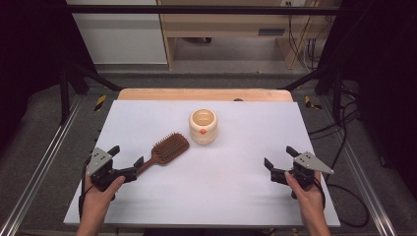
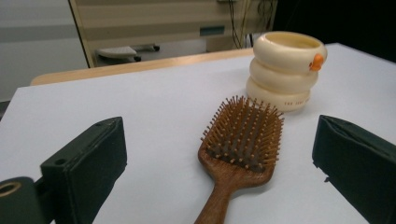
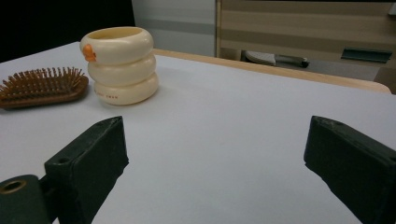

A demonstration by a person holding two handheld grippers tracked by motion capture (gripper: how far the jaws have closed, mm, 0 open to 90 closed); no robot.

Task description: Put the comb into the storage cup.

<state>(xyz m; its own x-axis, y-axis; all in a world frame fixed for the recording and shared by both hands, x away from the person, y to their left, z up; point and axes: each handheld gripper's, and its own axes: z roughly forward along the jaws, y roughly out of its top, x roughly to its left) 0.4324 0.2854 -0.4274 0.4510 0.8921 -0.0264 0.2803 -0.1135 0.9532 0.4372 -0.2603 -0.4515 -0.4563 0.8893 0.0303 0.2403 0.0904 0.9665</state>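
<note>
Jaws: both grippers spread wide, holding nothing | cream cup (image 1: 203,126): upright, inside unseen | hairbrush (image 1: 166,150): beside it

The table (image 1: 162,201) was a wooden one with a plain white sheet (image 1: 246,162) covering nearly all of it, just a strip of wood showing at the far edge. On the sheet sat a cream ringed cup (image 1: 203,126), and a wooden hairbrush (image 1: 166,150) lay bristles-up just beside the cup, handle pointing away from it.
</note>
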